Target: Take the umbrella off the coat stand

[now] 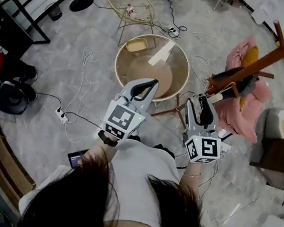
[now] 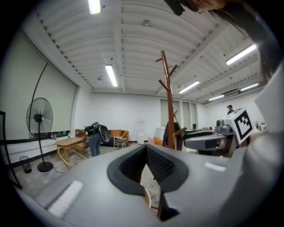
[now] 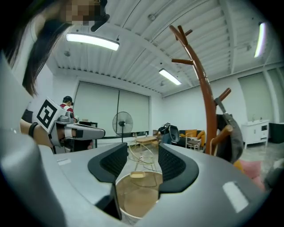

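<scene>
The tall wooden coat stand (image 1: 278,54) is the biggest thing here. Left of the stand sits a low round counter (image 1: 123,65). The umbrella (image 3: 233,139), a dark folded bundle with a pale wooden handle, hangs on the stand's lower pegs and is not yet touched. Both claws are apart from the stand. The right claw (image 1: 202,101) is open with nothing between its jaws, and the left claw (image 1: 149,85) is closed and empty. I think a sideways pull is the danger, because the handle could catch on a peg and tip the stand. Loose cables (image 1: 200,61) on the floor beside the stand could catch a foot.
</scene>
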`<control>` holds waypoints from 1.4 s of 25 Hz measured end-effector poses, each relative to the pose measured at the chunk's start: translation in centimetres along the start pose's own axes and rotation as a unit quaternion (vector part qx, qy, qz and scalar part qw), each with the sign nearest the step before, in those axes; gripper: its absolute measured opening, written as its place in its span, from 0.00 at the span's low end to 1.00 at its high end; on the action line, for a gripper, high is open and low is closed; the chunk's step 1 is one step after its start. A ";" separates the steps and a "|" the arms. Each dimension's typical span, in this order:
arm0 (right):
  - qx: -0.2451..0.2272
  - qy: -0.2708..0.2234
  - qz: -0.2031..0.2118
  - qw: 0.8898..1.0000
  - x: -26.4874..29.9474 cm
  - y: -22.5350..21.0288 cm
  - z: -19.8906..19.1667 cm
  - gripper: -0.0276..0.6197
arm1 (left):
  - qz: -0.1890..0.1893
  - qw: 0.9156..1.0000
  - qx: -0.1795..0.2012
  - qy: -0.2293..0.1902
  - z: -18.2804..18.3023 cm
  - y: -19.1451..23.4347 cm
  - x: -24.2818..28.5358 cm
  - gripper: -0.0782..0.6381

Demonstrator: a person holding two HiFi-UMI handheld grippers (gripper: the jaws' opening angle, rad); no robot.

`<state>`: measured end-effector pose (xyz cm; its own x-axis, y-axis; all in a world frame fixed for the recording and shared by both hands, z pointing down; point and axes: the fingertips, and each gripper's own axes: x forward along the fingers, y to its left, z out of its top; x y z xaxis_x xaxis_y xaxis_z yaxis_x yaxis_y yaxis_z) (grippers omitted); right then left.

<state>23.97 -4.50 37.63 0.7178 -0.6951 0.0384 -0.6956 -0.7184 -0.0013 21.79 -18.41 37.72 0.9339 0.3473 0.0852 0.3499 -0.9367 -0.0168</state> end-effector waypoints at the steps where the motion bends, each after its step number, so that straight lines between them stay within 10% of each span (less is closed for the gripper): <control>1: 0.000 0.000 -0.019 1.000 -0.3 -0.6 0.0 0.34 | -0.016 1.000 0.000 0.000 -0.1 -0.1 0.6 0.19; 12: 0.014 0.011 -0.195 0.981 -4.4 -5.2 -1.3 0.37 | -0.169 0.985 0.001 0.017 -1.5 -3.4 5.3 0.19; 35: 0.032 0.042 -0.234 0.971 -2.8 -9.8 -5.3 0.44 | -0.206 0.978 -0.005 0.028 -3.2 -5.9 8.8 0.19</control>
<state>28.60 4.59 42.88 0.9482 -0.2897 0.1302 -0.2888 -0.9570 -0.0262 27.66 -9.96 41.71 0.7081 0.6926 0.1373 0.6946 -0.7182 0.0403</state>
